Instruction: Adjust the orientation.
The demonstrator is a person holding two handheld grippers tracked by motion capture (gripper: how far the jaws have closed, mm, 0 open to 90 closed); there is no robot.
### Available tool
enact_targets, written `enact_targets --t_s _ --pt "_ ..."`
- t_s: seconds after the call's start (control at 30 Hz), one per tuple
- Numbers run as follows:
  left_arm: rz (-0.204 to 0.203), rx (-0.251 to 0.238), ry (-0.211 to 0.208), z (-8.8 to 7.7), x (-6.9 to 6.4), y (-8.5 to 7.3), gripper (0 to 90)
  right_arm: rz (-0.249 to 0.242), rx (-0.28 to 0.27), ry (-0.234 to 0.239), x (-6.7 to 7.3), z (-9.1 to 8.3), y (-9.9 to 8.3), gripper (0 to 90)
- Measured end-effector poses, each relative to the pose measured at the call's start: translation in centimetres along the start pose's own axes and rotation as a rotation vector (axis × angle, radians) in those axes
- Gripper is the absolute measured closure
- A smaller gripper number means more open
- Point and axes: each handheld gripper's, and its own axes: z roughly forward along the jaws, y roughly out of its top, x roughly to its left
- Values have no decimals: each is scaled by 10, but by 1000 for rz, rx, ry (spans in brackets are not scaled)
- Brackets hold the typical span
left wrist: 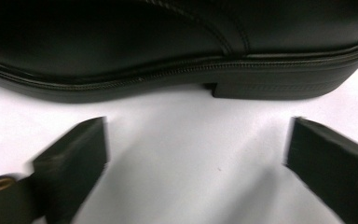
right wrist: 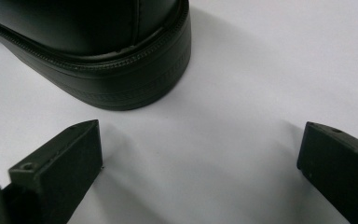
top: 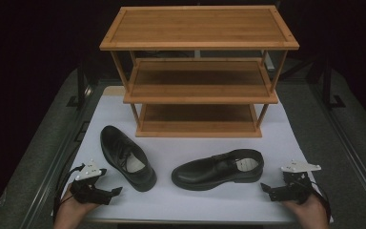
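Both grippers stand with jaws spread wide and nothing between them: the left gripper (top: 106, 189) low at the near left of the white table top (top: 195, 200), the right gripper (top: 272, 190) at the near right. Just past the left gripper lies the left black leather shoe (top: 126, 157), toe towards the near edge, heel towards the rack; in the left gripper view its welted sole and heel step (left wrist: 223, 88) run across just ahead of the jaws, a strip of bare white surface between. Beside it, apart by a narrow gap at the toes, the right black leather shoe (top: 219, 169) lies crosswise, heel nearest the right gripper; its rounded heel (right wrist: 135, 88) sits close ahead of that gripper's left jaw, not touching. Behind both shoes stands the three-tier wooden shoe rack (top: 198, 71), its shelves bare, with open table before its bottom shelf. Dark grey flooring borders the table's sides.
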Motion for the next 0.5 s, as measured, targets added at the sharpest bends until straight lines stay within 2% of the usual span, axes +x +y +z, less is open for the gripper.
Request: enact_targets --t_s 0.03,0.07,0.13,0.17,0.23,0.33,0.47,0.5 --pt "-6 -1 3 -3 1 1 89 0 0 0 0 0 0 0" --pt "-6 -8 5 -6 3 2 148 0 0 0 0 0 0 0" --pt "-16 -23 12 -11 7 4 167 -1 0 0 0 0 0 0" --pt "-15 -32 12 -14 9 5 248 0 -1 0 0 0 0 0" --pt "-24 -48 32 -19 13 7 259 -1 0 0 0 0 0 0" --pt "-44 -68 45 -26 21 12 387 0 0 0 0 0 0 0" --pt "-59 -61 54 -30 31 19 523 -1 -1 0 0 0 0 0" --pt "-58 -54 53 -30 33 22 605 -2 -1 0 0 0 0 0"
